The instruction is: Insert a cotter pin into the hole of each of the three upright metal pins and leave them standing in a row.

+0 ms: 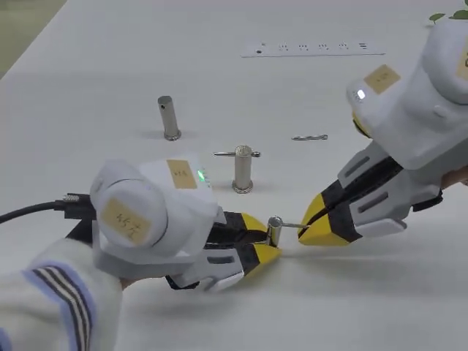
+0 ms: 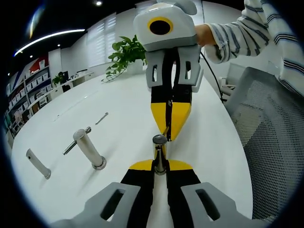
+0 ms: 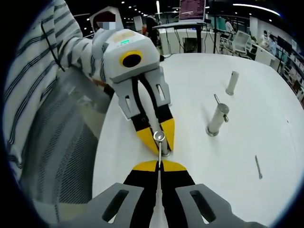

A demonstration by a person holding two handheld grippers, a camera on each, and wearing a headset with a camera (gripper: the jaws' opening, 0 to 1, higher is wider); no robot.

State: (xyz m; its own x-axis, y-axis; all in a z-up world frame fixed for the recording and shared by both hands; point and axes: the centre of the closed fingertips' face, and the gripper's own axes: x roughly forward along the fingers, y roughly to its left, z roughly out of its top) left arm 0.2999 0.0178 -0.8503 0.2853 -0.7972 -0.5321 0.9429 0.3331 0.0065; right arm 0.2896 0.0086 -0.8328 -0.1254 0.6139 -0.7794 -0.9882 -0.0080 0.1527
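In the lower middle of the head view, the left gripper [image 1: 265, 238] pinches the near pin [image 1: 274, 229], which stands upright on the table [image 1: 95, 58]. From the right, the right gripper [image 1: 306, 225] has its jaws pressed together on a cotter pin [image 1: 291, 224]; its tip reaches the pin's top, but I cannot tell whether it is in the hole. At centre the middle pin [image 1: 243, 172] stands with a second cotter [image 1: 234, 153] through it, the far pin [image 1: 169, 118] stands upper left, and a spare cotter [image 1: 309, 137] lies flat right of centre.
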